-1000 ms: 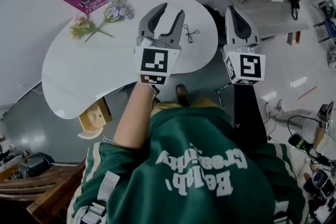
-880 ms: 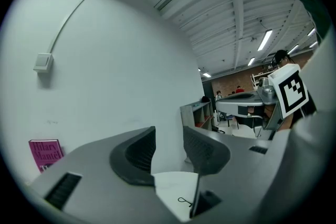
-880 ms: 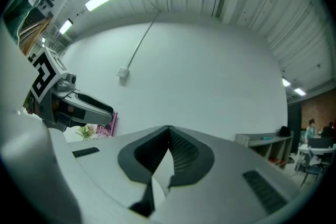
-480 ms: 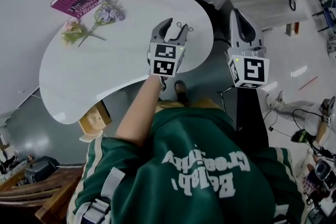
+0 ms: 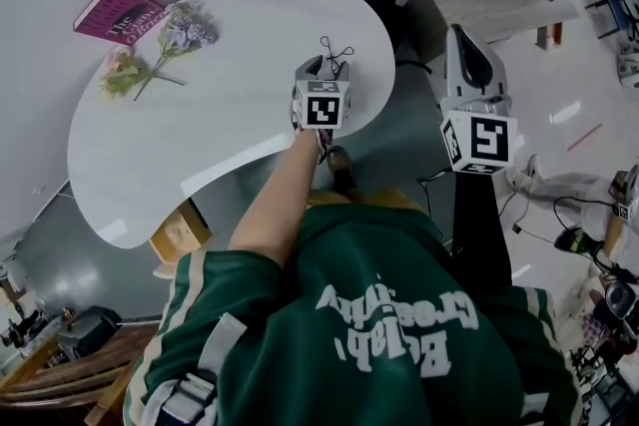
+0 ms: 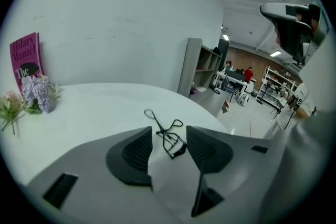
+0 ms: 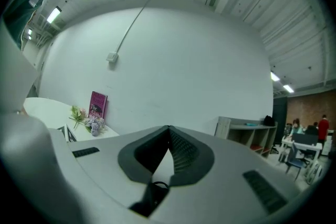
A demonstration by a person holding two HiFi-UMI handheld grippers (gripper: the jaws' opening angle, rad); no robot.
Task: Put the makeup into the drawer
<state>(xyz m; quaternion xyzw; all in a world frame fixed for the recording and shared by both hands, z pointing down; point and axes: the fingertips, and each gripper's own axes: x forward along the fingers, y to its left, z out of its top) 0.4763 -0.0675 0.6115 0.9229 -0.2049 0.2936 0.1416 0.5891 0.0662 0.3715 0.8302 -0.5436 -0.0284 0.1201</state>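
Black eyelash curler (image 6: pixel 164 135) lies on the white counter (image 6: pixel 94 113) between the left tool's (image 6: pixel 168 131) wide jaws, which have just been opening and don't press it: the pick-up step, probably needing a squeeze next, while the right tool (image 7: pixel 168 136) stays pinched together, empty

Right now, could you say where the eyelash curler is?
In the head view the eyelash curler lies near the white table's right edge, just ahead of the left gripper; its jaws have just been opening, gripping nothing.
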